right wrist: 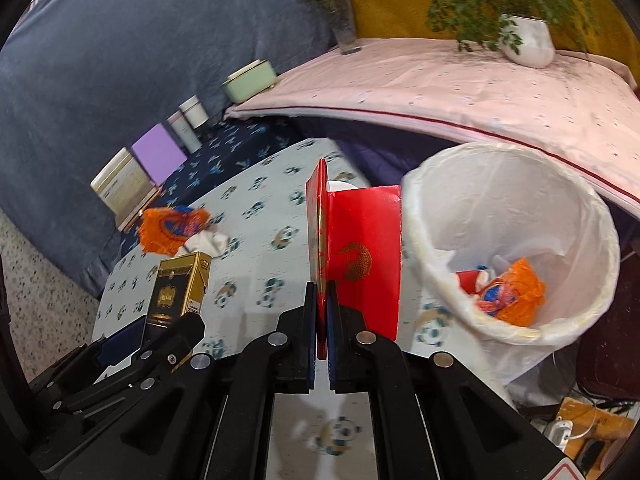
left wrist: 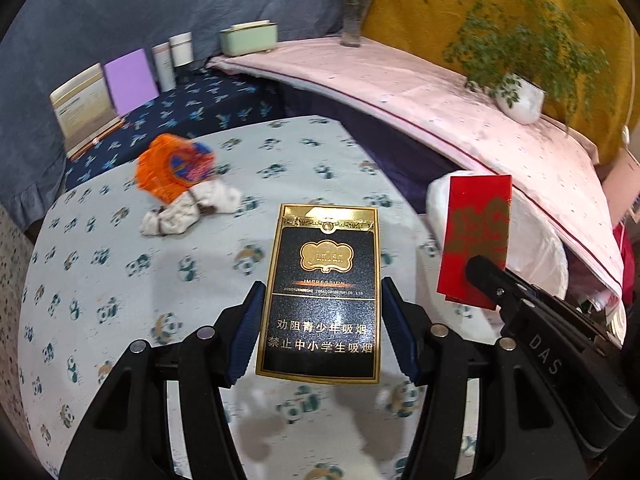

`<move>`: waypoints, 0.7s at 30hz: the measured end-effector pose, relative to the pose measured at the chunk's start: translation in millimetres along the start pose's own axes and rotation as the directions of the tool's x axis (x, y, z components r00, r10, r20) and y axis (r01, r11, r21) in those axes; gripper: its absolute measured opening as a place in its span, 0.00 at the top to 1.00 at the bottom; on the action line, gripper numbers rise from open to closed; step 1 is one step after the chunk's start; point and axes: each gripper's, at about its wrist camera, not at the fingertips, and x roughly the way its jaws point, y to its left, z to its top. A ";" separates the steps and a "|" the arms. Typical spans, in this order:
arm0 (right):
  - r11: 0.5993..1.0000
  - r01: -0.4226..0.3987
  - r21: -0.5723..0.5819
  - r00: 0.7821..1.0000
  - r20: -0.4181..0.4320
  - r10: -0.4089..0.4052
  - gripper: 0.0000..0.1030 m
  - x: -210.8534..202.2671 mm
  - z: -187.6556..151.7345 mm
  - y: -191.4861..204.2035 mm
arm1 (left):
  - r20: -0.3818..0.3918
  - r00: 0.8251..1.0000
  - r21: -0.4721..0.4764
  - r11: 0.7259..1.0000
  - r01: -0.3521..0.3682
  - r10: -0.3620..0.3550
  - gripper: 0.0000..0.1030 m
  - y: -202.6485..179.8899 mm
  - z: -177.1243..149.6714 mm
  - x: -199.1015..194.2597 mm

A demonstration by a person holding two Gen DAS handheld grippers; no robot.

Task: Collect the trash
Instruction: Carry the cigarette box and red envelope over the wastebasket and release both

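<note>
free: my path to the bin (right wrist: 516, 240) mouth at 2 o'clock | blocked: orange wrapper (left wrist: 176, 166) and tissue (left wrist: 192, 212) at 10 o'clock | pink ledge (right wrist: 460, 92) behind

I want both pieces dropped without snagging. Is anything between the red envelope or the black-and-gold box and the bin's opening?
Nothing visible does. The red envelope in the right tongs is beside the white-lined bin, whose mouth is open. The black-and-gold box in the left tongs is farther off.

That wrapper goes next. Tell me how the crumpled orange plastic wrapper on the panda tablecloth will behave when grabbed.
The crumpled orange plastic wrapper looks thin and creased, so probably floppy and very light. It should squash flat between the claw pads, perhaps slipping. It lies against a white crumpled tissue, which may drag along.
</note>
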 end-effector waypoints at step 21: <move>0.969 0.129 0.209 0.987 0.072 -0.146 0.96 -33.5 15.7 -126.7 | -0.024 0.989 0.213 0.966 0.147 -0.145 0.47 -137.0 22.6 28.7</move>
